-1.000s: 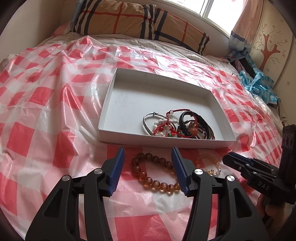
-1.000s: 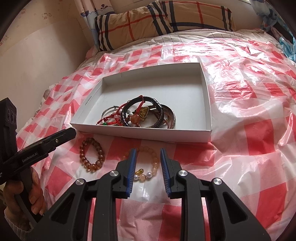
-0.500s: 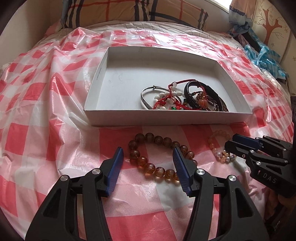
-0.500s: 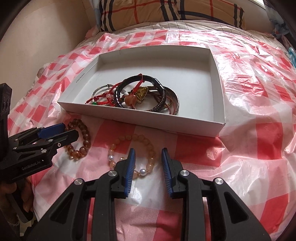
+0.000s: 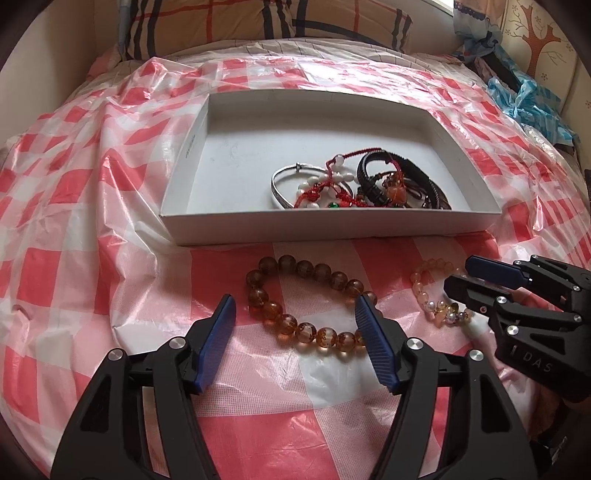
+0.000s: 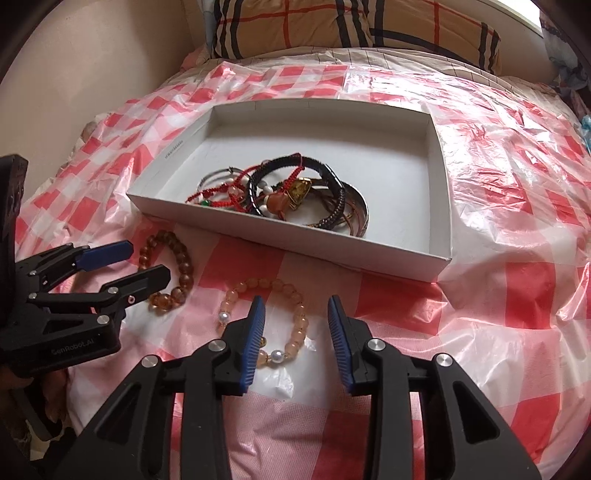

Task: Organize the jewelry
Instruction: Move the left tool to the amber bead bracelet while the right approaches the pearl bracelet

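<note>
Bracelets are the matter on this bed: two beaded ones lie loose on the red-and-white checked plastic sheet (image 5: pixel 92 206), each with a gripper over it. The left gripper (image 5: pixel 295 321) has its jaws spread wide, having just been opening, and the brown bead bracelet (image 5: pixel 306 302) lies between its blue pads (image 5: pixel 218 343) with neither pad pressing on it; the right-hand pad sits just beside the beads at the loop's near right edge. The right gripper (image 6: pixel 295 317) stands narrower but also parted, its jaws likewise just opening, and the pale peach bead bracelet (image 6: pixel 273 314) with its few pearl-like beads lies partly between its pads (image 6: pixel 253 343); the left pad covers part of the loop, and I cannot tell whether it touches. The two bracelets rest near each other, apart, both just in front of the near wall of the white shallow box (image 5: pixel 332 225). Inside that box, toward its near right part, sits a tangled heap of jewelry (image 5: pixel 358 184): a silver bangle, red cord with white beads, dark braided bands. Beyond the box, at the head of the bed, lies a plaid pillow (image 6: pixel 351 26). A hand (image 6: pixel 14 384) shows dimly beneath the left gripper's body in the right wrist view.
</note>
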A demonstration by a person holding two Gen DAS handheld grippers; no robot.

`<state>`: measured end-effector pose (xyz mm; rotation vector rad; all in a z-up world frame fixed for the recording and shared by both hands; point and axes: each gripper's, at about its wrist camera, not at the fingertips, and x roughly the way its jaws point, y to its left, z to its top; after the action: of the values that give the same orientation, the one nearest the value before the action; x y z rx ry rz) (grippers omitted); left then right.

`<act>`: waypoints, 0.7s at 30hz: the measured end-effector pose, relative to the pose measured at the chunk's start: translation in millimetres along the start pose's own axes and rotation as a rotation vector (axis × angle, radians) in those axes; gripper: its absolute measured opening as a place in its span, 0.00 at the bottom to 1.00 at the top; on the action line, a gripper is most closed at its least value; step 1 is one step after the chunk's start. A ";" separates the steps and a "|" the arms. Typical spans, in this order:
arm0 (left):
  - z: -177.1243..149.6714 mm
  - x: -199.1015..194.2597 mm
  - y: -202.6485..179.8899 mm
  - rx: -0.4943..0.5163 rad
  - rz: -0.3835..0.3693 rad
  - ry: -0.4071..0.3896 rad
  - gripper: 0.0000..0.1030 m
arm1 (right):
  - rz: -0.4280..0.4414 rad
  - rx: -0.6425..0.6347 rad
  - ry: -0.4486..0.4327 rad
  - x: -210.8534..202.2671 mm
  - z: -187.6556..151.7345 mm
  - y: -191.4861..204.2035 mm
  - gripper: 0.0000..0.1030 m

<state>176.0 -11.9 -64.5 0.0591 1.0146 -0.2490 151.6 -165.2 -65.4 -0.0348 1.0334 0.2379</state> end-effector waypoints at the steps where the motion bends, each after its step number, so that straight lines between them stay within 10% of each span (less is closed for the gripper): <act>1: -2.0 -0.6 -1.1 0.007 -0.004 -0.009 0.61 | -0.004 -0.021 -0.002 -0.4 -2.8 3.0 0.35; 4: -7.7 -6.6 -7.1 0.038 -0.039 -0.013 0.43 | 0.030 -0.062 0.007 -7.6 -7.3 9.1 0.16; 9: -9.6 -16.0 -11.3 0.053 -0.036 -0.021 0.40 | 0.082 -0.025 -0.013 -20.2 -6.8 4.7 0.13; 12: -5.7 -11.5 -4.5 0.011 -0.010 -0.023 0.57 | 0.064 0.001 -0.019 -16.6 -3.5 -0.1 0.37; 15: -4.7 -2.7 -0.9 -0.009 -0.016 -0.013 0.61 | 0.066 -0.009 0.003 -3.4 -4.7 1.6 0.39; 18: -6.0 1.9 -7.2 0.046 -0.032 0.003 0.27 | 0.064 -0.056 0.010 -0.4 -5.1 9.0 0.09; 21: -8.2 -4.1 -9.6 0.046 -0.089 0.010 0.10 | 0.101 -0.060 0.008 -7.6 -7.2 11.7 0.08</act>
<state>165.0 -19.1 -64.8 0.0576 1.0224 -0.3535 139.3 -156.2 -61.7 -0.0375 1.0376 0.3608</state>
